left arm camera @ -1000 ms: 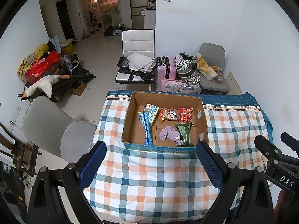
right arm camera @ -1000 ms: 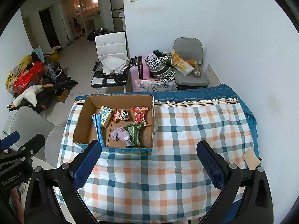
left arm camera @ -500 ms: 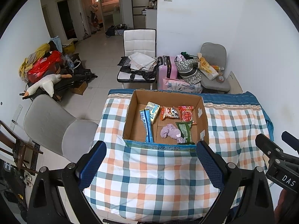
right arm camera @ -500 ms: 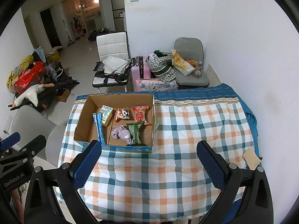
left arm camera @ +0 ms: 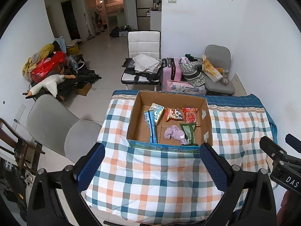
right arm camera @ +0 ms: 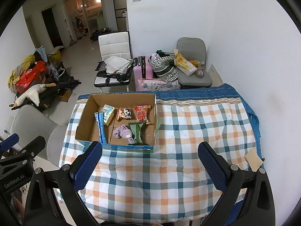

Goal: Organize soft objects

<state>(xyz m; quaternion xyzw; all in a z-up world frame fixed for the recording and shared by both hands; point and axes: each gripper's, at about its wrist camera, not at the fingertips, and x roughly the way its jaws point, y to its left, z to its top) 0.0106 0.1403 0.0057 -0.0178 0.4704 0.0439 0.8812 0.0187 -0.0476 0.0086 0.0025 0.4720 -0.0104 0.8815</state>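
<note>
Above the checked table [left arm camera: 150,179]: left tongs [left arm camera: 152,166] and right tongs [right arm camera: 150,165] both spread wide, empty; cardboard box [left arm camera: 205,116] holds snack packets.

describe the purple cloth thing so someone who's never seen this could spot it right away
Find the open cardboard box on the plaid-covered table. Near its front wall lies a crumpled lilac cloth, beside a green snack packet. It is the only soft, unprinted item there; everything else is glossy packaging.
</note>
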